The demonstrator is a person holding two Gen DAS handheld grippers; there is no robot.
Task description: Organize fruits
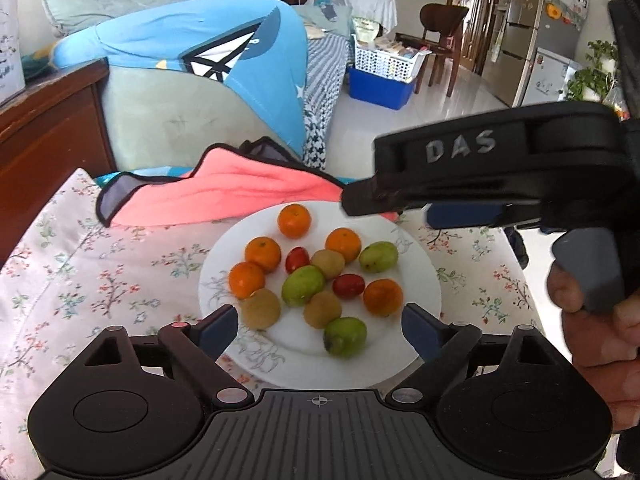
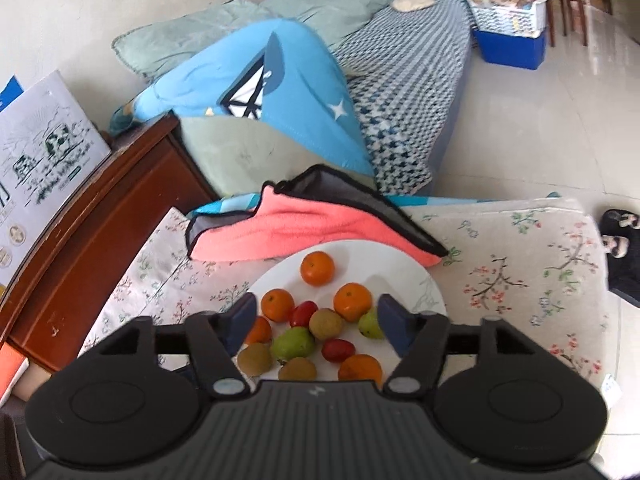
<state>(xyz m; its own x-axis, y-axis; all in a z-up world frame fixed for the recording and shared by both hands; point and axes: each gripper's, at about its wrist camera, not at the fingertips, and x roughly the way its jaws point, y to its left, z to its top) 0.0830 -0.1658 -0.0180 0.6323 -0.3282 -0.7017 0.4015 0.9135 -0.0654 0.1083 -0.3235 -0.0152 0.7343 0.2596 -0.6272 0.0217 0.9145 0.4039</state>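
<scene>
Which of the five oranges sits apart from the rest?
The orange at the plate's far edge, nearest the pink cloth; no other fruit touches it.

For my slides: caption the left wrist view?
Open left gripper above white plate of mixed fruit; right gripper alongside.

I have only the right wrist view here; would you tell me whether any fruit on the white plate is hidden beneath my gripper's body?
Observer: Yes, a third green fruit lies near the closest edge of the plate, below your frame.
Operator: Thank you. What is the other hand doing?
Observer: It holds the left gripper open over that near edge, with nothing pinched between its fingers.
Operator: And how does mine look from that side?
Observer: The right gripper hangs above the plate's far right rim, touching no fruit.
</scene>
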